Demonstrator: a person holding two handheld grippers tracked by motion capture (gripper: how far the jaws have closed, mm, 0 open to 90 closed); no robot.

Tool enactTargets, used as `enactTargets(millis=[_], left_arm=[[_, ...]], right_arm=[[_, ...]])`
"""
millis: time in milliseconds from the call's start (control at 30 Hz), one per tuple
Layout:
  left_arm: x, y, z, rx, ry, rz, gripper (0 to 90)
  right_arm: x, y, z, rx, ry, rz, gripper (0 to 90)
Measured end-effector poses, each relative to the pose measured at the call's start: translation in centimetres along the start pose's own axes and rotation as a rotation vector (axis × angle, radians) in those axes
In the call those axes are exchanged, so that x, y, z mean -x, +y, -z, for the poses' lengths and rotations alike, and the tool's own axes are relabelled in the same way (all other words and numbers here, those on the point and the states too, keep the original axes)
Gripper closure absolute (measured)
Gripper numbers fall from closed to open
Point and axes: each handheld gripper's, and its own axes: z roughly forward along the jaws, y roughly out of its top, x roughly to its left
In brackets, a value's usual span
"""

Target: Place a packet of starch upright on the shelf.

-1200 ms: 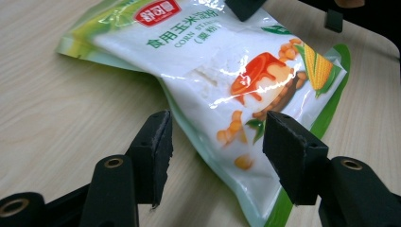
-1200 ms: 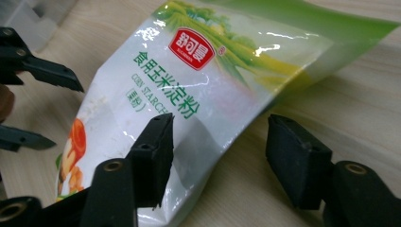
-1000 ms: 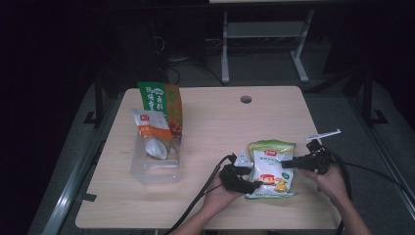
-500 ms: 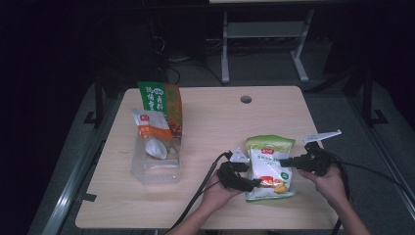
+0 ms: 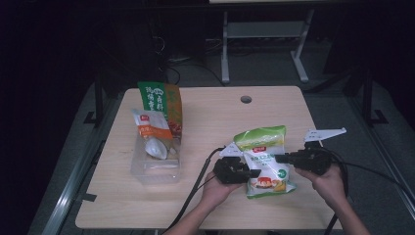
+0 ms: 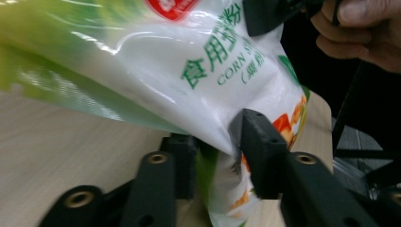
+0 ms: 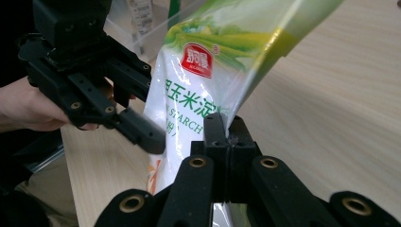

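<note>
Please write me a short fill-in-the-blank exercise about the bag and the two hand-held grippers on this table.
1. The right hand-held gripper is shut on the edge of the ____ starch bag.
2. The left hand-held gripper grips the same ____, its jaws having just been closing.
3. The clear bin stands on the ____ side of the table in the high view.

Missing words: corn; bag; left

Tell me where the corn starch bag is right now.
In the high view, the starch bag is at the table's near right, between the left gripper and right gripper, right of the clear bin.
</note>
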Motion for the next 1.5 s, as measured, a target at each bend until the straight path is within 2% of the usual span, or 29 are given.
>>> enactTargets(millis=[100,200,333,467,567,633,733,900,967,1033,1100,1267,1300,1367,1500], left_arm=[[0.1,0.3,0.6,0.024,0.036,-0.019,75.4],[0.2,0.6,1.2,0.005,0.078,-0.076,78.1],[0.5,0.6,2.0,-0.006,0.162,-0.164,79.1],[0.5,0.2,2.4,-0.022,0.202,-0.206,80.3],[0.6,-0.1,2.4,-0.037,0.217,-0.240,80.8],[0.6,-0.2,2.4,-0.038,0.216,-0.243,81.2],[0.7,-0.3,2.4,-0.034,0.218,-0.255,81.3],[0.7,-0.2,2.4,-0.034,0.210,-0.242,81.2],[0.8,-0.2,2.3,-0.042,0.209,-0.246,81.3],[0.7,-0.3,2.4,-0.041,0.209,-0.242,81.3],[0.7,-0.3,2.5,-0.044,0.208,-0.242,81.2],[0.5,-0.4,2.7,-0.044,0.203,-0.231,81.0],[0.4,-0.4,2.7,-0.044,0.200,-0.230,80.7],[0.1,-0.4,3.0,-0.034,0.178,-0.202,79.1],[-0.2,-0.7,3.8,-0.036,0.174,-0.202,75.4]], right_arm=[[-0.5,0.4,0.2,0.032,0.003,0.021,89.0],[-0.9,0.8,-0.1,0.033,0.011,0.043,88.0],[-1.3,1.0,-0.8,0.021,0.008,0.073,87.2],[-1.2,0.7,-1.8,-0.030,0.013,0.079,86.1],[-0.9,0.2,-2.5,-0.072,0.016,0.081,84.7],[-0.7,-0.1,-2.9,-0.092,0.016,0.082,83.3],[-0.5,-0.5,-2.8,-0.082,0.034,0.074,79.1],[-0.6,-0.1,-3.3,-0.104,0.087,0.085,64.2],[-1.1,0.2,-3.9,-0.123,0.083,0.097,59.3],[-1.4,0.5,-4.3,-0.133,0.076,0.111,59.2],[-1.4,0.8,-4.6,-0.139,0.072,0.107,60.9],[-1.6,0.8,-4.6,-0.142,0.034,0.111,77.0],[-1.7,0.9,-4.5,-0.141,0.030,0.112,78.8],[-1.8,0.8,-4.5,-0.140,0.019,0.113,81.8],[-1.9,0.8,-4.3,-0.130,0.020,0.115,85.0]])
